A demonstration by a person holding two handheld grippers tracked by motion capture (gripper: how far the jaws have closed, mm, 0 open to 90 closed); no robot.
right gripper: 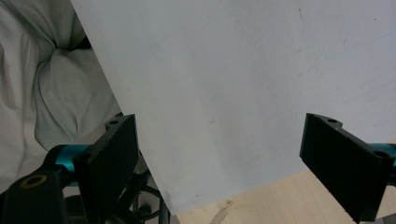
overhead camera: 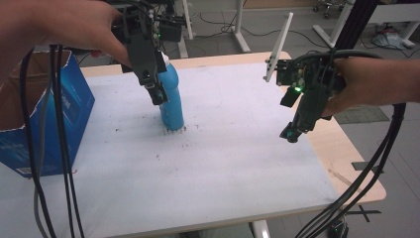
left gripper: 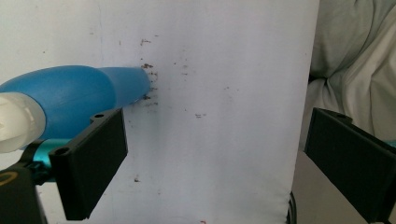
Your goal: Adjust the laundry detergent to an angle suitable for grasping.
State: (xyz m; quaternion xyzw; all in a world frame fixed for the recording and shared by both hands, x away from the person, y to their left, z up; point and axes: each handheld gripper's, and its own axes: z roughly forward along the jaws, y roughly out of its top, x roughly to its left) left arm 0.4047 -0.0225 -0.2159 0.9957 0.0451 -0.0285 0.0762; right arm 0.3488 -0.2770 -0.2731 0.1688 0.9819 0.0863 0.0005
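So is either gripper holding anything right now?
No. The left gripper hangs open beside the blue bottle; the right gripper is open and empty.

Bright blue bottle with a white cap, sitting on a white table cover (peppered with little dark specks). Blue cardboard box is brown inside, tabletop is pale wood, gripper jaws black.

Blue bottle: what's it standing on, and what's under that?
The blue bottle stands upright on a white sheet with dark specks around its base. The sheet covers most of a wooden table; the sheet hides the rest.
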